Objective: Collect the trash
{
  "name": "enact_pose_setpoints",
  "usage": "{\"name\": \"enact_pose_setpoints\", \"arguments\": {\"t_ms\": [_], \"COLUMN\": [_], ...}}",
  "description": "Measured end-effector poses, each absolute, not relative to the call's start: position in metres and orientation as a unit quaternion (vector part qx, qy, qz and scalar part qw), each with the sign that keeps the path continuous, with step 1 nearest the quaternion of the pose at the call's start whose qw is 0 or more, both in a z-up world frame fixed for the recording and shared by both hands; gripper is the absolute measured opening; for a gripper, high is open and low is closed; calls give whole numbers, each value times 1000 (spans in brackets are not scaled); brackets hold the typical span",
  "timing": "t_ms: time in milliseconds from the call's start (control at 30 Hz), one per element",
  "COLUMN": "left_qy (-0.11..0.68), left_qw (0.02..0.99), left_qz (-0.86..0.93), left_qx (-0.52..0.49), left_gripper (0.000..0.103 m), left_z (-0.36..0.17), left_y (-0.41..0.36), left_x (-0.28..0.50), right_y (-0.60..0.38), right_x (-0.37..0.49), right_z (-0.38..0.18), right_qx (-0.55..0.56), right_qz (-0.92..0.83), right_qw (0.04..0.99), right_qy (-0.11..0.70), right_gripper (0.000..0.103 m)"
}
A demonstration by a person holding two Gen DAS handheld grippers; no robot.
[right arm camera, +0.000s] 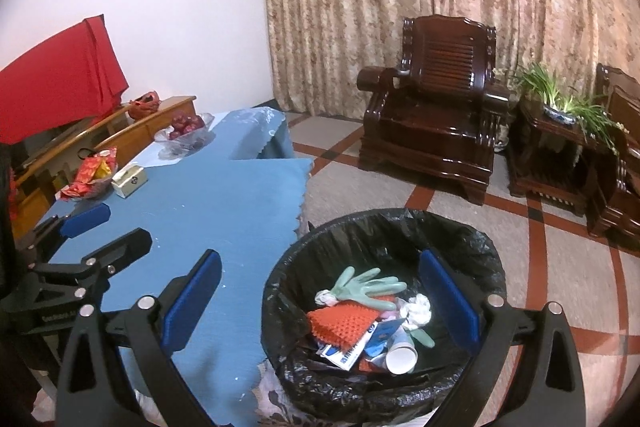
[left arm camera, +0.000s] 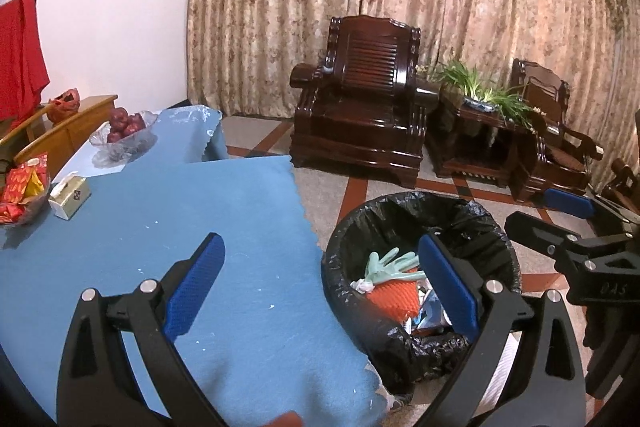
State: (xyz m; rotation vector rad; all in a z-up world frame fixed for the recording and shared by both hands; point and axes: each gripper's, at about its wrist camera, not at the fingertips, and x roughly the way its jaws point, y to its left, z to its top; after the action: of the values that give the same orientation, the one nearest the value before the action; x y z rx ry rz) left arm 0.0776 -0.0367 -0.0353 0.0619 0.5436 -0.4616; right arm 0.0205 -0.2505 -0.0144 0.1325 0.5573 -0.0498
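We see a desk (right arm camera: pixel 224 203) under a blue cloth (left arm camera: pixel 208 211); at its far left lie a tissue box (right arm camera: pixel 129 180), a dish of red packets (right arm camera: pixel 90 177) and a glass bowl of red fruit (right arm camera: pixel 185 131). On the floor (right arm camera: pixel 568 267), just right of the desk, stands a black-lined bin (right arm camera: pixel 384 239).

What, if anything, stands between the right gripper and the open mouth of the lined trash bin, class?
Nothing visible does. The right gripper hangs open and empty above the trash bin, whose mouth is uncovered. Inside lie a green glove, an orange spiky pad and a paper cup. The left gripper is open too, off to the side over the blue tablecloth.
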Motion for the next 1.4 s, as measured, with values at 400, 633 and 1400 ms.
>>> {"name": "enact_pose_setpoints", "arguments": {"t_ms": [400,633,1400], "left_qy": [243,239,238], "left_qw": [946,948,948], "left_qz": [-213,-211,-210], "left_qx": [23,19,21], "left_gripper": [95,95,95], "left_z": [-17,-12,-11], "left_y": [-25,-21,-15], "left_x": [65,64,63], "right_y": [-241,-235,-231], "right_x": [17,18,18], "right_z": [1,6,5], "right_qx": [51,45,42], "right_qz": [-17,-12,-9], "right_qw": [964,966,966], "right_qy": [261,255,255], "right_gripper": [97,97,97]}}
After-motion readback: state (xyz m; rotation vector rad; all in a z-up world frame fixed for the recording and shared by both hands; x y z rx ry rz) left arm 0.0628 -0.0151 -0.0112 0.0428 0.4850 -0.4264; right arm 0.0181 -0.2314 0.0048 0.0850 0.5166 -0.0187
